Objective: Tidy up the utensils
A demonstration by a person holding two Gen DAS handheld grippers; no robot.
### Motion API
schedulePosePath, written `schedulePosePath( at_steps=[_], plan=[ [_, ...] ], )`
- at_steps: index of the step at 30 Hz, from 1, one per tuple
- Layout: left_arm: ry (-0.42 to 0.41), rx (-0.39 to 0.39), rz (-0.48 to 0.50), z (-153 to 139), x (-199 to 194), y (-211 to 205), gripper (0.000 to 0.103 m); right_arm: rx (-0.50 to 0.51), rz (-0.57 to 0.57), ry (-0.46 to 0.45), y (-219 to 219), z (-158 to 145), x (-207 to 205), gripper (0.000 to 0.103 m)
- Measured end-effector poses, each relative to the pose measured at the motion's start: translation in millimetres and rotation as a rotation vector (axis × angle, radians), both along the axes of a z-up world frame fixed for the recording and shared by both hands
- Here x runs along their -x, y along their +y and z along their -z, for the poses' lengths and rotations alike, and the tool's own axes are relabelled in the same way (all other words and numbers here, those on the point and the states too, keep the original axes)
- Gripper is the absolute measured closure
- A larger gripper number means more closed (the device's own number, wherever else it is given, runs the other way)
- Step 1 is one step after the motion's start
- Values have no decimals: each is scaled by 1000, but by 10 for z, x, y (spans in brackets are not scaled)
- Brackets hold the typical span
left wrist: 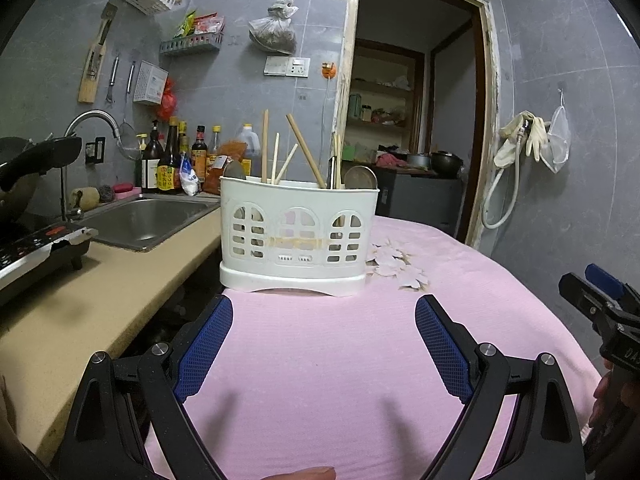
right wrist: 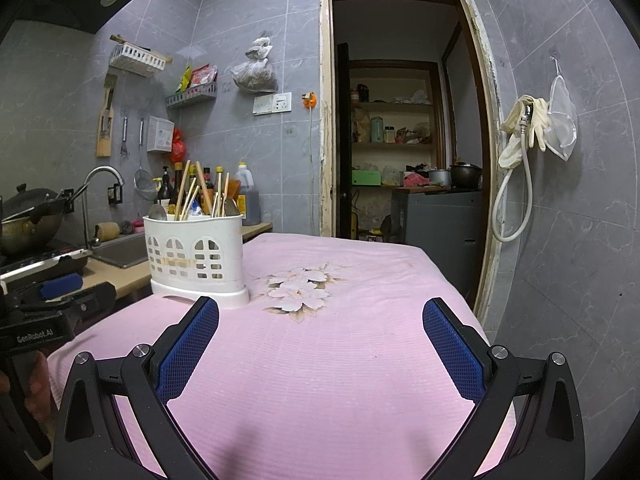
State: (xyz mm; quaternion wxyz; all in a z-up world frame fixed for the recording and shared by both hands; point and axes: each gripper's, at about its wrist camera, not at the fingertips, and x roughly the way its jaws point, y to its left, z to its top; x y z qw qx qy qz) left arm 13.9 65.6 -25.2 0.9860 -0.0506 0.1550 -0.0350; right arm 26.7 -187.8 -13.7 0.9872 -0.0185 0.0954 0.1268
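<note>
Both grippers share one build. The left gripper has black plastic arms with triangular cut-outs, round silver screws at the joints, and fingers faced with blue mesh-textured pads. The right gripper matches it. White "GenRobot.AI" lettering marks the left one's black body.

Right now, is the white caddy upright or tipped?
Upright: the caddy sits flat on its base on the pink cloth, with chopsticks standing inside.

white utensil caddy, arched cutouts | pink cloth, pale flower print | tan chopsticks | blue mesh tool pads | beige tabletop
</note>
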Motion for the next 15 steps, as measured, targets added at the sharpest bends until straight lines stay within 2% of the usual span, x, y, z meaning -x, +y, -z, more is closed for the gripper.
schedulePosePath(
  at_steps=[15],
  plan=[
    [18, 3, -25, 32, -14, 3, 13, 14, -12, 19, 104, 38, -16, 0]
  ],
)
